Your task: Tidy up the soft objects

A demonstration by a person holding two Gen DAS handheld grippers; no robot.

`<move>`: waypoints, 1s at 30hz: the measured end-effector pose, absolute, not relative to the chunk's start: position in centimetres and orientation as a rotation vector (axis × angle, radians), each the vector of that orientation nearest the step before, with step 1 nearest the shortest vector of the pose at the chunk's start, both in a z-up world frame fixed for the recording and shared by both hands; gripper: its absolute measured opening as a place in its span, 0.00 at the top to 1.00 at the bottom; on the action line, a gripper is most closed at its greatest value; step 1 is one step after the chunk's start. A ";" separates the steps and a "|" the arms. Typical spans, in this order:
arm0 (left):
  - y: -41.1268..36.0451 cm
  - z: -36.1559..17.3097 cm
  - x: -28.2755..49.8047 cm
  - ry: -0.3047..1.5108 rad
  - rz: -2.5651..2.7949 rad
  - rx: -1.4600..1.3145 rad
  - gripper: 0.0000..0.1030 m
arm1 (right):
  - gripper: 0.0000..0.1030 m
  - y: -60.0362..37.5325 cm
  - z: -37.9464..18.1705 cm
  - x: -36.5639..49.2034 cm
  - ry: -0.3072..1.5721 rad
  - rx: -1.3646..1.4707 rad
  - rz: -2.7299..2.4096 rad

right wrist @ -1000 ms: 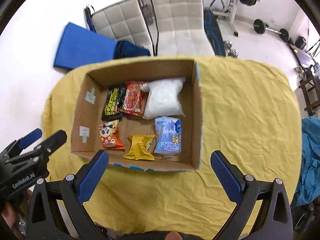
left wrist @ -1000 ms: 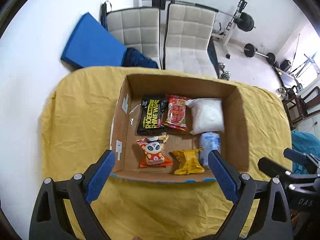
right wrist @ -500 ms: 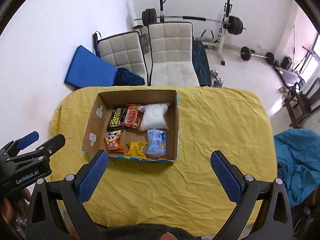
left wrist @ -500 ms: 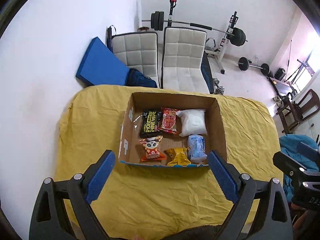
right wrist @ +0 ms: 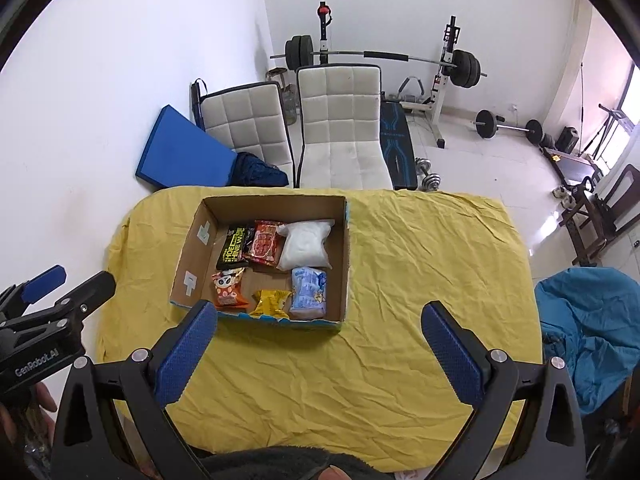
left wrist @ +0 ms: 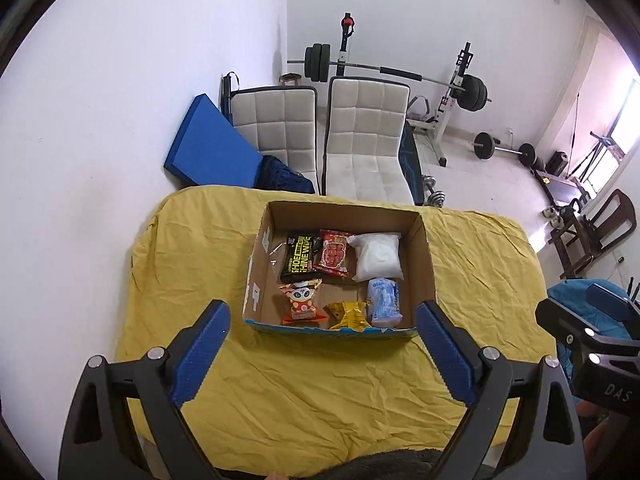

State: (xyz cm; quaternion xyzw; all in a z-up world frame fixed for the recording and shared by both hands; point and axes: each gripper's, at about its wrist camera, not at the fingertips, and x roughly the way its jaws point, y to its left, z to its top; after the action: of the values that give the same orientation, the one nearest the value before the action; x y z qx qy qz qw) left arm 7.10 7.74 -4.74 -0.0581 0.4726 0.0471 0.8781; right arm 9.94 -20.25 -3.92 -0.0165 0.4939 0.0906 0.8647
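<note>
An open cardboard box (left wrist: 425,264) (right wrist: 345,264) stands on a table under a yellow cloth (left wrist: 340,392) (right wrist: 420,264). Inside lie several soft packets: a black one (left wrist: 298,258), a red one (left wrist: 334,253), a white bag (left wrist: 378,256) (right wrist: 306,244), a panda packet (left wrist: 300,300), a yellow packet (left wrist: 348,314) (right wrist: 272,302) and a pale blue packet (left wrist: 383,296) (right wrist: 308,291). My left gripper (left wrist: 322,346) is open and empty, high above the table's near side. My right gripper (right wrist: 318,342) is open and empty, likewise raised.
Two white padded chairs (left wrist: 360,140) and a blue mat (left wrist: 212,144) stand behind the table by the wall. A barbell rack (right wrist: 440,64) and weights are further back. A teal cloth (right wrist: 588,332) lies to the right.
Both grippers have pulled up and back from the box, which now looks smaller and farther. The packets in the box have not moved.
</note>
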 end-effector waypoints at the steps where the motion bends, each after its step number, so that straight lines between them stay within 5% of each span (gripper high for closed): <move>1: 7.7 -4.6 6.9 0.983 0.098 -0.121 0.08 | 0.00 -20.4 -3.8 9.8 1.031 -0.036 0.187; 30: 7.0 -3.3 5.1 0.942 0.123 -0.118 0.08 | 0.00 -21.0 -2.8 8.7 1.023 -0.041 0.178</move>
State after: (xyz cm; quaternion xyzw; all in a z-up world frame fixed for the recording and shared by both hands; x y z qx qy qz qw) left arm 5.15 6.98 -3.33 -0.0568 0.4533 0.0593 0.8876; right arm 8.68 -21.02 -2.76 -0.0198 0.4886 0.0849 0.8681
